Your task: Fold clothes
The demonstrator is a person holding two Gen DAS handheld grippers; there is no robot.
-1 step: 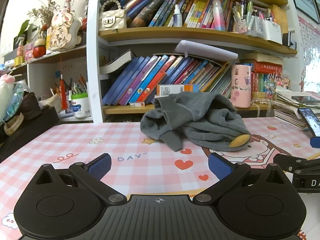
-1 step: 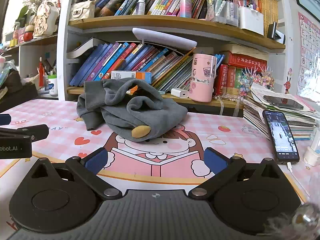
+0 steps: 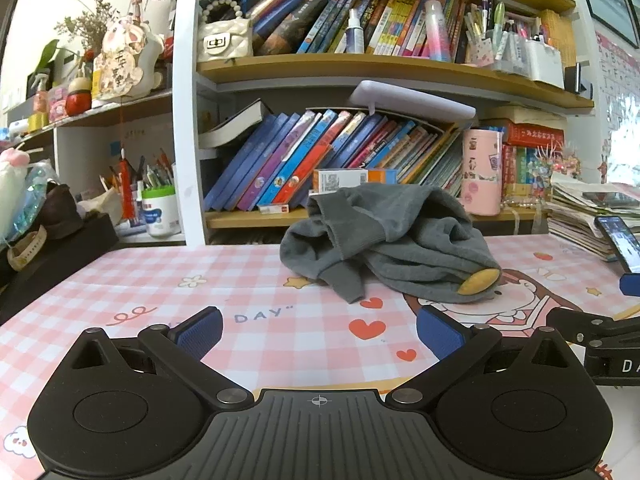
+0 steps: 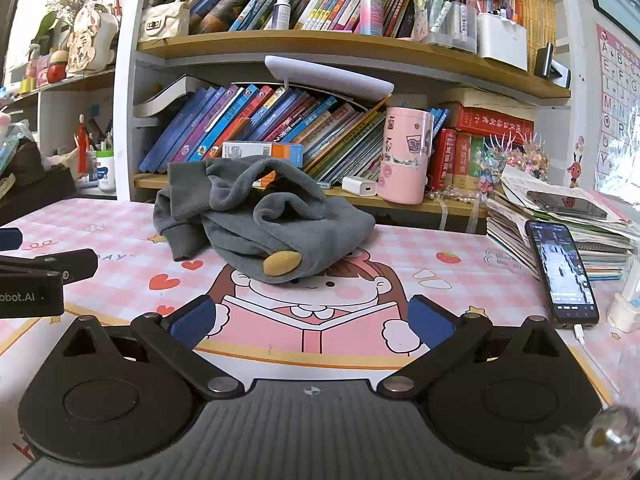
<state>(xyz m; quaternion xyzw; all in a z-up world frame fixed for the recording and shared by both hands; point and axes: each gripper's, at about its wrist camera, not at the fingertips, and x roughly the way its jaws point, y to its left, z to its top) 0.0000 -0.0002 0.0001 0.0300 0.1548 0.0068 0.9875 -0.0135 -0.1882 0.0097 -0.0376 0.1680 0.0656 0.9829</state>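
Grey sweatshirt: crumpled in a heap on the pink checked desk, near the bookshelf. Left tool: held low and level over the desk, aimed at the heap, fingers spread wide, gripping nothing. Right tool: same pose just beside it, wide apart, empty, well short of the garment. Phone: propped at right.
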